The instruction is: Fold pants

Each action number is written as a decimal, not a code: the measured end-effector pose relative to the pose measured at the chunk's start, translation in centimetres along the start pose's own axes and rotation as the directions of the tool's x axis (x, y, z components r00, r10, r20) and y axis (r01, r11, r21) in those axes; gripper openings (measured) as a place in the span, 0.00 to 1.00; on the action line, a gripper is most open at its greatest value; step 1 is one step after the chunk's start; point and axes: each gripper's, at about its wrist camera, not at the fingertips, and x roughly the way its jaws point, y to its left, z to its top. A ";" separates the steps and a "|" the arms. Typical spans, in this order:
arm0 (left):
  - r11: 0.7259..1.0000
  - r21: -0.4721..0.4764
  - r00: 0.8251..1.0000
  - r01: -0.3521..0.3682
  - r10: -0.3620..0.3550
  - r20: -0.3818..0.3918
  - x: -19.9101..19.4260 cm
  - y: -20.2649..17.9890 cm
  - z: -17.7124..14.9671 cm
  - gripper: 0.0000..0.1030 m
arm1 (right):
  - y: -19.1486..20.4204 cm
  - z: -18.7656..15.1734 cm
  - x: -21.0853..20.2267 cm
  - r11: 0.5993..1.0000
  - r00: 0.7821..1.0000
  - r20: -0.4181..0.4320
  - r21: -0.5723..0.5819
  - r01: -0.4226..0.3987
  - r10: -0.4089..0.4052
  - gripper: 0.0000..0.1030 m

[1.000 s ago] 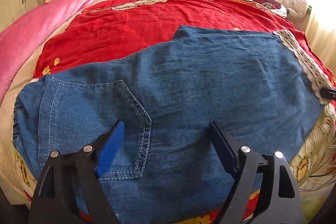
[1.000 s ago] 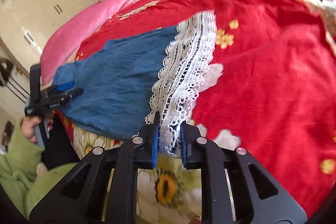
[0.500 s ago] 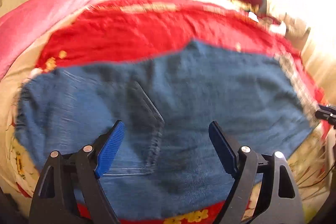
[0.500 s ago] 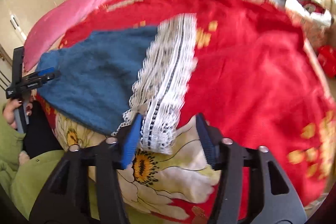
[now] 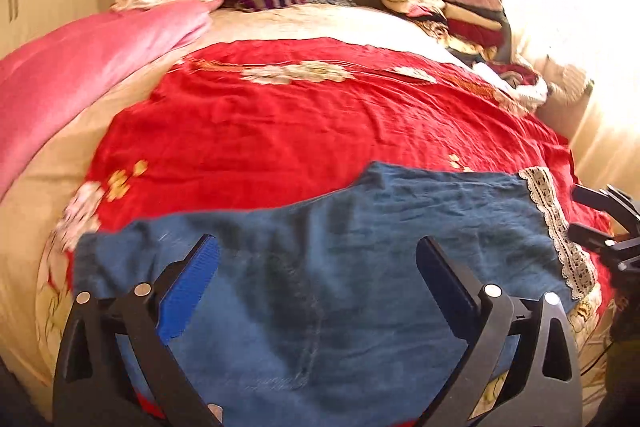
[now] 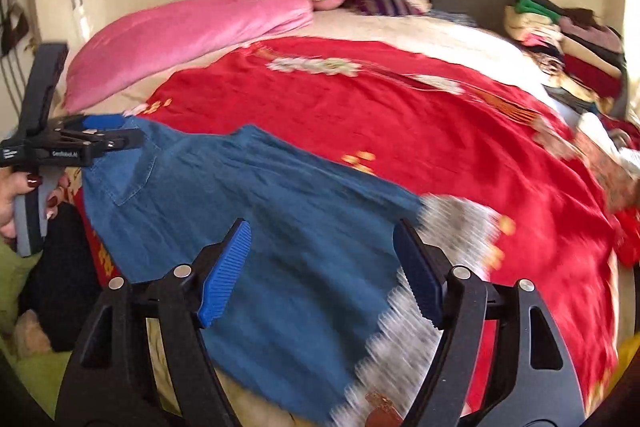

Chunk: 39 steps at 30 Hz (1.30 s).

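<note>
Pants (image 5: 360,267), blue denim w/ a white lace hem (image 5: 556,227), lie flat across the lower half of both views on a red bedspread (image 5: 300,131), pocket end at left and lace at right. Left gripper (image 5: 316,291) at bottom centre of its view hangs above the denim w/ jaws opening to wide, nothing between them; right gripper (image 6: 320,267) at bottom centre of its view is also opening, jaws apart over denim and blurred lace, pads not pressing the cloth. Pink blanket (image 6: 180,39) sits upper left, folded clothes stack (image 5: 448,7) upper right.
</note>
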 end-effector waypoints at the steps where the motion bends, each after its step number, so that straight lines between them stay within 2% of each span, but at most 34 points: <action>1: 1.000 0.009 1.000 0.009 -0.009 -0.008 0.7 -0.6 0.4 0.95 | 0.5 0.6 1.2 1.000 1.000 -0.016 -0.011 -0.016 0.015 0.65; 5: 0.999 0.029 0.996 0.031 -0.029 -0.083 4.2 -1.9 0.5 0.95 | 1.3 1.3 4.8 0.999 0.997 -0.073 0.011 -0.031 0.031 0.65; 7: 0.999 0.036 0.993 0.014 -0.009 -0.116 5.7 -1.9 0.0 0.95 | 1.2 1.1 6.4 1.000 0.994 -0.108 0.023 -0.011 0.013 0.65; 9: 0.998 0.051 0.986 -0.034 0.042 -0.161 7.3 -1.5 -0.6 0.95 | 0.6 0.5 7.3 0.999 0.990 -0.144 0.032 0.020 -0.015 0.65; 11: 0.998 0.044 0.982 -0.040 0.047 -0.184 8.1 -0.7 -1.3 0.96 | -0.5 -0.4 7.7 0.997 0.985 -0.170 0.063 0.045 -0.033 0.65; 14: 1.000 0.025 0.984 -0.010 0.014 -0.178 8.3 0.4 -1.6 0.96 | -2.5 -1.5 7.4 0.991 0.981 -0.182 0.111 0.080 -0.059 0.64; 16: 0.999 0.033 0.985 -0.011 0.017 -0.173 8.4 0.6 -1.6 0.96 | -3.5 -2.1 6.8 0.987 0.983 -0.179 0.146 0.071 -0.044 0.62; 21: 1.000 0.030 0.989 -0.004 0.009 -0.150 8.4 0.7 -1.8 0.96 | -3.4 -2.5 6.8 0.987 0.982 -0.180 0.142 0.080 -0.054 0.63; 25: 1.000 0.012 0.991 0.022 -0.020 -0.130 6.4 0.5 -1.5 0.95 | -3.7 -2.2 5.1 0.979 0.990 -0.137 0.192 0.068 -0.042 0.65; 32: 1.000 0.011 0.998 0.024 -0.024 -0.051 2.1 0.4 -0.1 0.96 | -4.8 -2.3 -0.3 0.967 0.993 -0.052 0.227 0.117 -0.108 0.79; 39: 0.999 0.041 1.000 0.021 -0.022 0.008 -0.8 -1.3 2.4 0.96 | -7.6 -2.6 -7.1 0.927 0.977 0.094 0.343 0.149 -0.192 0.87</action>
